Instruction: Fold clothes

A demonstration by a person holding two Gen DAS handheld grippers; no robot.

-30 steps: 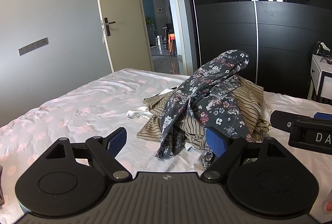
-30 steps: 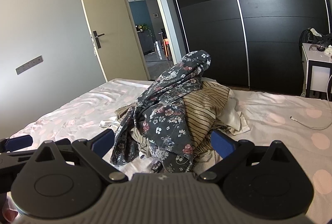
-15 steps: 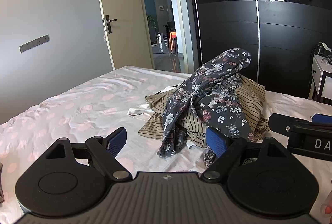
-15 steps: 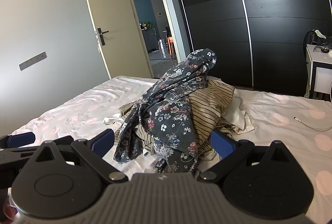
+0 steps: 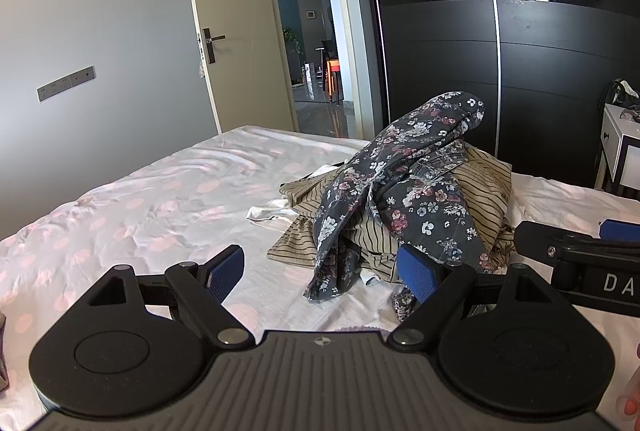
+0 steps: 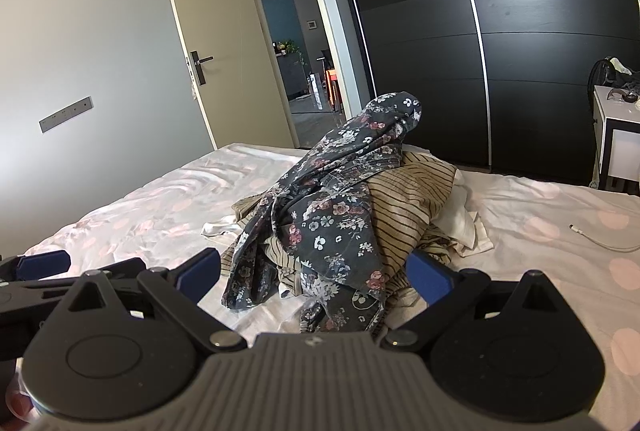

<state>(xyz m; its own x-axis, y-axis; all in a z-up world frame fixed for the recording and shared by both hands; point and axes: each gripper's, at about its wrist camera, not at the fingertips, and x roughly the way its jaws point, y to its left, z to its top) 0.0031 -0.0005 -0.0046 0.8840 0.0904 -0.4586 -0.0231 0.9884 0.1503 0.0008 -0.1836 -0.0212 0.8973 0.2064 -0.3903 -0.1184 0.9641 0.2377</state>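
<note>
A heap of clothes lies in the middle of the bed (image 5: 160, 199). A dark floral garment (image 5: 404, 191) is draped over a beige striped one (image 5: 480, 187), with a white piece (image 5: 266, 211) poking out on the left. In the right wrist view the floral garment (image 6: 340, 215) covers the striped one (image 6: 408, 207), and white cloth (image 6: 464, 219) shows on the right. My left gripper (image 5: 324, 271) is open and empty, just short of the heap. My right gripper (image 6: 316, 273) is open and empty, its fingers on either side of the heap's near edge.
The bed sheet (image 6: 152, 215) is white with pink dots. A white cable (image 6: 600, 239) lies on the bed at the right. A black wardrobe (image 5: 500, 43) stands behind the bed, an open door (image 5: 236, 31) at the left and a white nightstand (image 5: 620, 147) at the far right.
Both grippers have moved a little closer to the heap and risen slightly. The clothes have not moved. Both grippers stay open.
</note>
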